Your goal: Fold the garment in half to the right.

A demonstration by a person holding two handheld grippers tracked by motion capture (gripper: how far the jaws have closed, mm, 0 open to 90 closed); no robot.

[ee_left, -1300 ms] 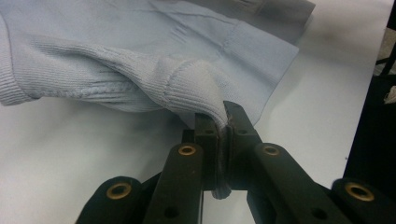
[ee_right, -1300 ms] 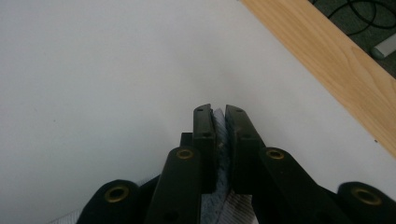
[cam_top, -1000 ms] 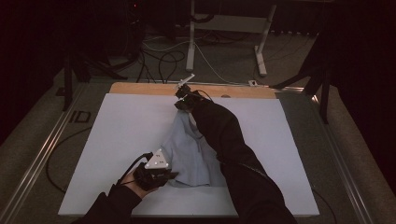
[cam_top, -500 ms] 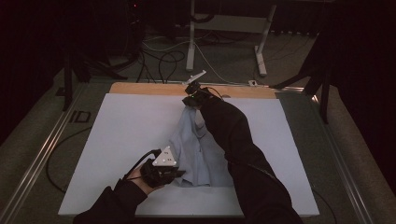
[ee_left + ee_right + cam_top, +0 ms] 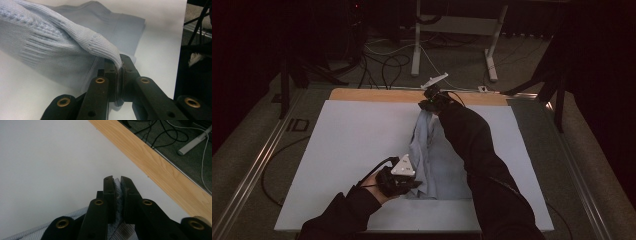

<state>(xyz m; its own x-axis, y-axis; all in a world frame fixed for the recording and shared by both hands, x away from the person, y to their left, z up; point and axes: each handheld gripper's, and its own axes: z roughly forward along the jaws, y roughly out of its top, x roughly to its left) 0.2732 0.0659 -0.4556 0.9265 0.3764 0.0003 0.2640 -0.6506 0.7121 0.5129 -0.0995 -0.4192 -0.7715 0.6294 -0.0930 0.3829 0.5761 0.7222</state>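
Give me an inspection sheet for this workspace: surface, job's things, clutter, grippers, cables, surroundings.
Surface: white table top with a light wooden strip along its far edge.
Job's things: pale blue knitted garment stretched lengthwise between the two grippers, partly lifted off the white top.
Clutter: nothing seen on the table.
Grippers: left gripper shut on a ribbed edge of the garment at the near end; right gripper shut on blue fabric at the far end, close to the wooden strip.
Cables: black cable trails from the left gripper; loose black and white cables lie on the floor beyond the table.
Surroundings: dark room, white table frame legs behind, metal rails beside the table.
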